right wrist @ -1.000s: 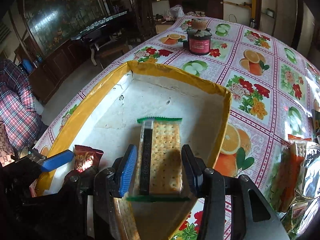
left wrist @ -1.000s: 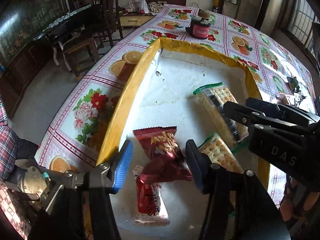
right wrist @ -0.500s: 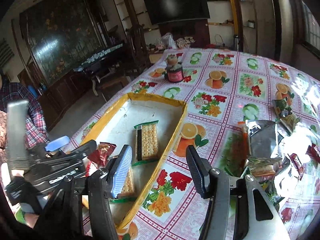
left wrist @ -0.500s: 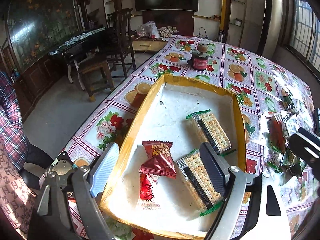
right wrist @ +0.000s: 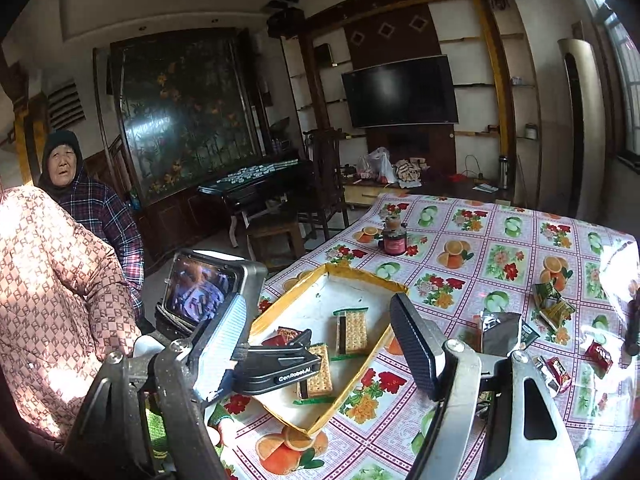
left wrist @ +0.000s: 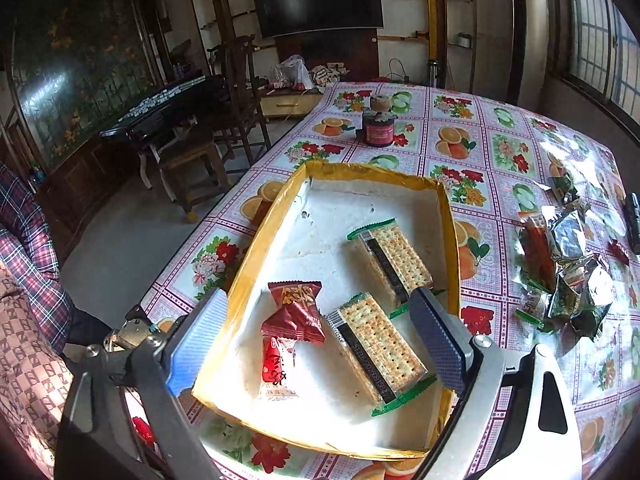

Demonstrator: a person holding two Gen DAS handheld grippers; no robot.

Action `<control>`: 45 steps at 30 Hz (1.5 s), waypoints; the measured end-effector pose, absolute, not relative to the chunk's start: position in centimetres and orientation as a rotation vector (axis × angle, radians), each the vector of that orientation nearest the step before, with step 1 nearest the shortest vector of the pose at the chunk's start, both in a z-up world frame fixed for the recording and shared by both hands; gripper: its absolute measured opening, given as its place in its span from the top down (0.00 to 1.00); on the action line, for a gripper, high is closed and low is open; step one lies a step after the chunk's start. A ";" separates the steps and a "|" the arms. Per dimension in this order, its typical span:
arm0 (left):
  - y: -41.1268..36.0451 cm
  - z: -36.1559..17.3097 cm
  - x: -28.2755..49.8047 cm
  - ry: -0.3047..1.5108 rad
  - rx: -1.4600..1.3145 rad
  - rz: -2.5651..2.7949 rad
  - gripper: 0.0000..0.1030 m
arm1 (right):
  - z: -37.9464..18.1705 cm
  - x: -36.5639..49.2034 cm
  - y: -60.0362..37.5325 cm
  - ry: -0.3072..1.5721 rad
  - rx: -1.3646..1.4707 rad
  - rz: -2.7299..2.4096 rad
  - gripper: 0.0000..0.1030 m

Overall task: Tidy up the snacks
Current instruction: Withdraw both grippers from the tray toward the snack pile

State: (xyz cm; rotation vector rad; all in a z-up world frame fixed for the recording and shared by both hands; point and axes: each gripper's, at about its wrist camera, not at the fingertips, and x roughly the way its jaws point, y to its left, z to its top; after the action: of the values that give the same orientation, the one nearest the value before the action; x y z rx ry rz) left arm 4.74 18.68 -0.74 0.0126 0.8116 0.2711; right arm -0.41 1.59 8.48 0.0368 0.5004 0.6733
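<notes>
From the left wrist view, the left gripper (left wrist: 316,332) has just let its jaws spread wide and lifted away empty, leaving the red snack packets (left wrist: 295,316) lying in the yellow-rimmed tray (left wrist: 450,240) below it, next to two cracker packs (left wrist: 378,344) (so that drop looks finished). From the right wrist view, the right gripper (right wrist: 320,336) has likewise been opening and pulled back up, nothing between its pads, its cracker pack (right wrist: 351,332) now flat in the tray. The loose wrappers (right wrist: 506,330) wait off to its right on the tablecloth, likely next.
</notes>
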 end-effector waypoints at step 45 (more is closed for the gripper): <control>5.1 -2.2 6.7 0.878 0.063 -0.054 0.06 | 5.5 -0.5 -14.7 0.545 0.050 0.087 0.21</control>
State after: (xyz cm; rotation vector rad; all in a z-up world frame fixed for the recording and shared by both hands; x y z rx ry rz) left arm 6.69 5.12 -2.22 0.0629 0.8783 -0.0541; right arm -0.48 -14.73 5.54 0.0503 0.5452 0.0874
